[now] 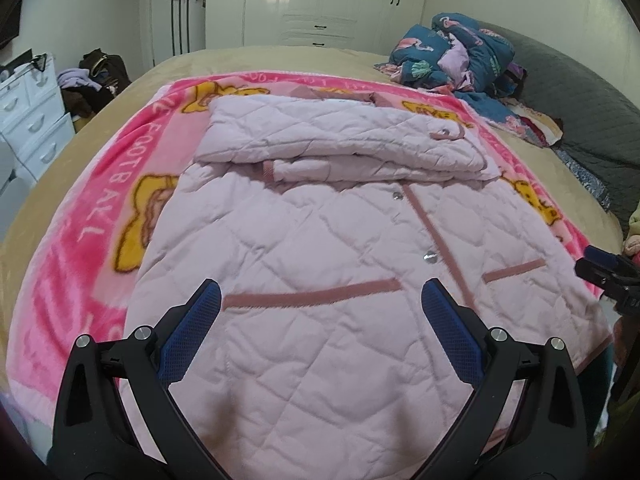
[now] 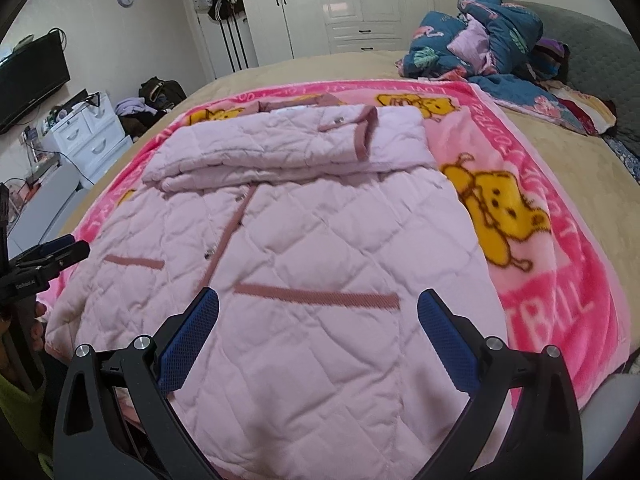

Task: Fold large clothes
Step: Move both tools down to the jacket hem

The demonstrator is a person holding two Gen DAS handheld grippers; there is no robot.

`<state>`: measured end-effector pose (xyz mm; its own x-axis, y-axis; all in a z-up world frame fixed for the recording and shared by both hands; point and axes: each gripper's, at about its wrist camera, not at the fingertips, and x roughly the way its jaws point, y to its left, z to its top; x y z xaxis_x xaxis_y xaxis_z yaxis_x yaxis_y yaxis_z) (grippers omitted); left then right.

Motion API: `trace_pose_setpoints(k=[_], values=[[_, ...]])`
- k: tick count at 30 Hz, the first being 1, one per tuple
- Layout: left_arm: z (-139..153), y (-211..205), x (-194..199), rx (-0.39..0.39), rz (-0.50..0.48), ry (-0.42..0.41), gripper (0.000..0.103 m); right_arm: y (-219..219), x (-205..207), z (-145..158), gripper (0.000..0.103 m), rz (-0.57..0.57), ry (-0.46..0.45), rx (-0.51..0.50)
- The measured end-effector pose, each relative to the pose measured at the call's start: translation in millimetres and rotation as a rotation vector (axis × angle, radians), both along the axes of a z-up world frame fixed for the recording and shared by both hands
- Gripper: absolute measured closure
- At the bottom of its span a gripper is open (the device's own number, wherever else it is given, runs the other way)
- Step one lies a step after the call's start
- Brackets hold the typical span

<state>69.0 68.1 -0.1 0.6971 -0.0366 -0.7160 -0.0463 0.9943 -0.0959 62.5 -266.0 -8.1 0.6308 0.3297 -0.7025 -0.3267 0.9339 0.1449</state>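
Observation:
A pale pink quilted jacket lies front up on a pink cartoon blanket on the bed. Its top part and sleeves are folded down into a thick band across the chest. It also shows in the right wrist view, with the folded band. My left gripper is open and empty above the jacket's lower left hem. My right gripper is open and empty above the lower right hem. Each gripper shows at the edge of the other's view, the right one and the left one.
The blanket covers a tan bedspread. A crumpled blue floral quilt lies at the far right by a grey headboard. White drawers, bags and a TV stand to the left. White wardrobes line the back wall.

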Motion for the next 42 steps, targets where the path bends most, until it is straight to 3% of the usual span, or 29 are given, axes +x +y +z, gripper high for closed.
trace_pose_setpoints(k=[17, 26, 32, 42], values=[[-34.0, 51.3, -38.0, 0.042, 0.116, 0.099, 0.009, -52.3, -9.7, -38.7, 0.004, -0.098, 0.102, -0.033], [-47.2, 85.9, -55.7, 0.005, 0.179, 0.158, 0.009, -65.2, -14.9, -44.2, 0.004, -0.102, 0.116, -0.044], [-61.1, 94.7, -65.3, -0.053, 0.171, 0.201, 0.009, -72.0, -19.6, -48.0, 0.004, -0.104, 0.132, -0.057], [-66.2, 79.9, -74.6, -0.045, 0.115, 0.209, 0.009, -79.5, -24.7, -58.0, 0.004, -0.077, 0.205, -0.082]])
